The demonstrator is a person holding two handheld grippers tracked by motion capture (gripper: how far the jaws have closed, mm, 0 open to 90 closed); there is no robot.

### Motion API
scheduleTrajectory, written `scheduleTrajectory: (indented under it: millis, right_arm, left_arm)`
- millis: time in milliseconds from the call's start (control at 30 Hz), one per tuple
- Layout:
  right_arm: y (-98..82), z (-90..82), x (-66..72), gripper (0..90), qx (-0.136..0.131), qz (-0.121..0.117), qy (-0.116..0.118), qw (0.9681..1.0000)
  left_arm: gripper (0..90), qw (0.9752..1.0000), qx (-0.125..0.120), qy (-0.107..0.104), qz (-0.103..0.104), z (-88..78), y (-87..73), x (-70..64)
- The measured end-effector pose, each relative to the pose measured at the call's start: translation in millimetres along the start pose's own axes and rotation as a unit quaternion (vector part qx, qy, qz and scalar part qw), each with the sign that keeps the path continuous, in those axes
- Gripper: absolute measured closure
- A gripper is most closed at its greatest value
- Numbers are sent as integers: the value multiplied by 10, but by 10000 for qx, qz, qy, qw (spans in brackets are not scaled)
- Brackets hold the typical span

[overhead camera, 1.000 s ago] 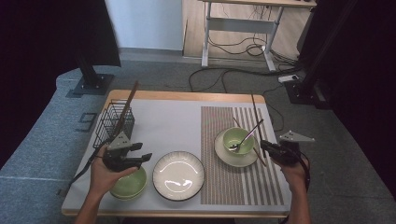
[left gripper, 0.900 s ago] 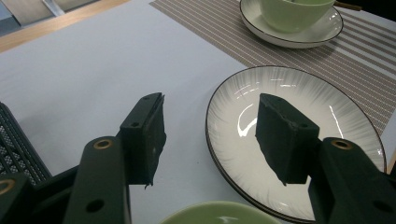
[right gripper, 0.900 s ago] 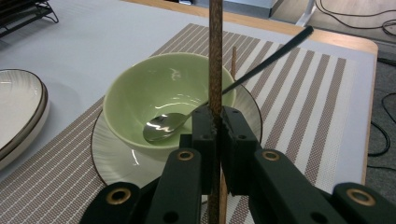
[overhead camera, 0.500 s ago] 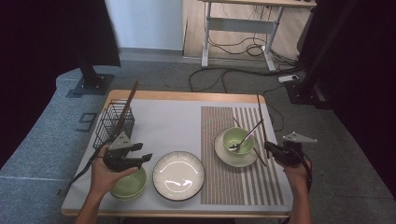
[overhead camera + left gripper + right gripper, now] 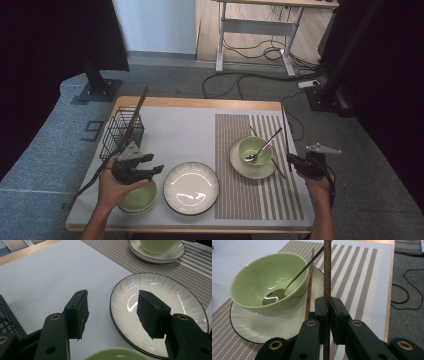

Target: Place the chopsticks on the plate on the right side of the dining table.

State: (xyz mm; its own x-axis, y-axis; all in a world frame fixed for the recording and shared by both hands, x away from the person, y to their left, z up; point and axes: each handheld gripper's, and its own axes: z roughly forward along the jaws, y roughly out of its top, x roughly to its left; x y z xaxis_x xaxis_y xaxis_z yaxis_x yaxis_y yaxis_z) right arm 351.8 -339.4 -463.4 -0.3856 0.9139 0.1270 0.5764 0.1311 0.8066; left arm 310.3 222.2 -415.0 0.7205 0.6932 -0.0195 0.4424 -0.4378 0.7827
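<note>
A chopstick (image 5: 327,270) is clamped between the closed jaws of the right gripper (image 5: 327,312), held upright in the right gripper view and seen in the high view as a thin dark stick (image 5: 284,131) running along the right edge of the striped mat (image 5: 257,192). A second chopstick (image 5: 309,285) is already laid beside the green bowl (image 5: 265,282), resting on the rim of the saucer (image 5: 254,323) and leaning close to the bowl wall; whether it touches the bowl cannot be told. A spoon (image 5: 287,287) is set in the bowl, handle out over the rim. The place setting is judged mostly done: bowl, saucer, spoon and one chopstick are in place, and the held chopstick is still to be laid next to its mate. The left gripper (image 5: 112,312) is held with jaws apart and nothing between them, hovering over the near edge of the empty plate (image 5: 175,290) and a second green bowl (image 5: 138,196) at the table's front left. A black wire basket (image 5: 120,131) with a stick (image 5: 136,112) leaning out of it stands at the left rear. Plate and second bowl look unplaced as yet, off the mat.
</note>
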Motion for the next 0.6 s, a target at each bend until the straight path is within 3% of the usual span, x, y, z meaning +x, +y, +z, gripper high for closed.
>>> scheduleTrajectory:
  millis: [600]
  right_arm:
    - [-87,72,-86,850,155,207,-135,9996]
  left_arm:
    - [425,10000,16,-2,19,-1,-1,-1]
